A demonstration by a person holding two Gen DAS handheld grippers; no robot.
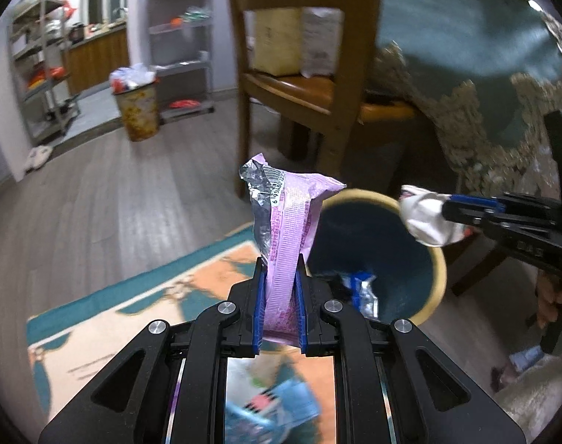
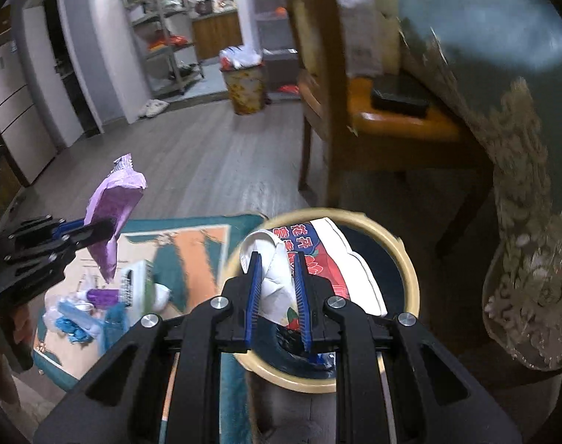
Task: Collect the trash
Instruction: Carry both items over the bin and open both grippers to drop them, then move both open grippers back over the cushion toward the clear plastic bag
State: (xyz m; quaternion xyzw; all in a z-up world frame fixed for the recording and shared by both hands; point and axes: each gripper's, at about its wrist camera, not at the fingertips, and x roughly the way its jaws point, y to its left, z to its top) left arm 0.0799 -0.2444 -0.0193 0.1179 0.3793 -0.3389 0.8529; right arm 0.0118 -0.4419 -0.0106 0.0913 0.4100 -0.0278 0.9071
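1. Our left gripper (image 1: 279, 264) is clamped on a purple snack wrapper (image 1: 286, 222), which stands up between the blue pads (image 1: 259, 296) with its torn silver end and barcode at the top.
2. Our right gripper (image 2: 275, 261) is closed tight on a crumpled white wrapper (image 2: 277, 277) with red and blue print; the wad sits between its pads and pokes out past the tips.
3. Just below and ahead of both grippers stands a round bin (image 2: 410, 270) with a tan rim and dark inside. From the right wrist view, the white wrapper hangs over its opening; from the left, the purple wrapper is beside its rim, over the near left edge.
4. We see some trash already lying in the bin, among it a blue and white packet (image 1: 364, 288).
5. Left of the bin lies a teal and orange mat (image 2: 192, 244), with a loose heap of litter (image 2: 96, 307) on it: blue scraps, a purple piece, a pale carton.
6. Behind the bin stands a wooden chair (image 1: 299, 85) on grey plank flooring, with boxes on its seat.
7. At the right hangs a teal tablecloth (image 1: 458, 37) with a pale lace border.
8. Well back, a yellow patterned bin (image 1: 138, 111) brims with rubbish beside metal shelving (image 1: 40, 66).
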